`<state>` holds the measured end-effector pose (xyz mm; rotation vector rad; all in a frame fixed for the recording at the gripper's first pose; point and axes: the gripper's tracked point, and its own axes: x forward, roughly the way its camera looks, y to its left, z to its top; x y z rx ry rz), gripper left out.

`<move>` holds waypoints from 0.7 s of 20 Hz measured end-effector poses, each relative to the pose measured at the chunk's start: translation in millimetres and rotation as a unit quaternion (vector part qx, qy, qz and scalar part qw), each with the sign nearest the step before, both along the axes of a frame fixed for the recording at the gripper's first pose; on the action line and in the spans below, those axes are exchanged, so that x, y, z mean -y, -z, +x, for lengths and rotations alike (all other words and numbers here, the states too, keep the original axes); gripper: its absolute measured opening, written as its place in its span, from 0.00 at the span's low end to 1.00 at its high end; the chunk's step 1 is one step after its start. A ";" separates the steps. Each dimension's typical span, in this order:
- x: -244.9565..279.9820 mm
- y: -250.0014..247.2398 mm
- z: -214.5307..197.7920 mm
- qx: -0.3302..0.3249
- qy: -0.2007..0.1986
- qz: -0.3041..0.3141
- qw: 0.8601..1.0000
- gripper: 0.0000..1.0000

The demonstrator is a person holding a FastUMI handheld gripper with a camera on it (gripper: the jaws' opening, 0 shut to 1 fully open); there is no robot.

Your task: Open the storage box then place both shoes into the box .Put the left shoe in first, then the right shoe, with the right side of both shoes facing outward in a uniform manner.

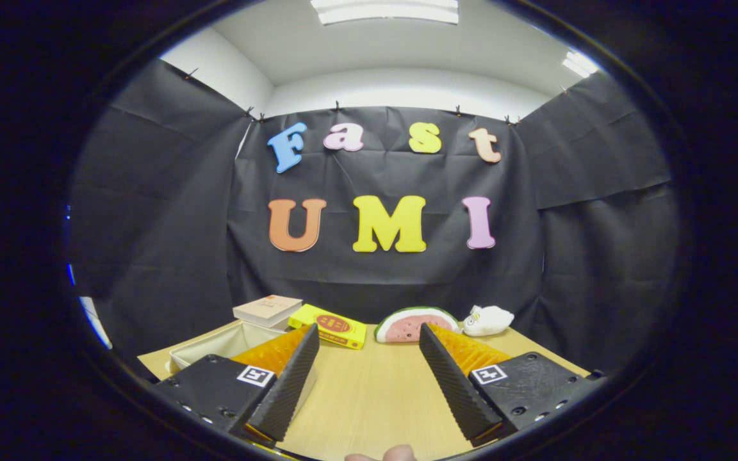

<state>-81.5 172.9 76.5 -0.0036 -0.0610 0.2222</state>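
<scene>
Gripper (pixel 367 368) held level above a pale wooden surface (pixel 369 397), jaws spread wide apart with nothing between them but bare wood. To the left, partly hidden behind the left finger, an open-topped storage box (pixel 228 342) with a light fabric lining, resting on the near left part of the surface. Just beyond the box, toward the far left, a tan book (pixel 268 310) lying raised above the box's far edge; whether resting on it, cannot tell. Right of the book, just ahead of the left fingertip, a flat yellow box (pixel 330 326) with a red oval mark. Farther right, just beyond the right fingertip, a watermelon-slice toy (pixel 407 325), and touching or just beside its right end a small white plush toy (pixel 488 320), both at the far edge against the black cloth wall. A fingertip (pixel 389 454) of the person's hand peeking in at the nearest edge, between the jaws.
</scene>
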 end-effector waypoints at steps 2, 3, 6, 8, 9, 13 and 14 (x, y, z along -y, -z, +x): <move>-1.4 11.5 3.3 -0.009 -0.002 0.009 1.000 0.95; -2.4 18.4 6.4 -0.018 -0.003 0.009 1.000 0.95; -9.5 35.2 15.1 -0.035 -0.008 -0.002 0.999 0.95; -12.6 38.3 16.6 -0.034 -0.009 -0.010 0.999 0.95; -16.0 38.3 16.8 -0.031 -0.013 -0.011 0.999 0.95; -25.3 37.4 16.1 -0.036 -0.023 -0.005 0.999 0.95; -25.5 34.4 15.7 -0.030 -0.021 -0.008 0.999 0.95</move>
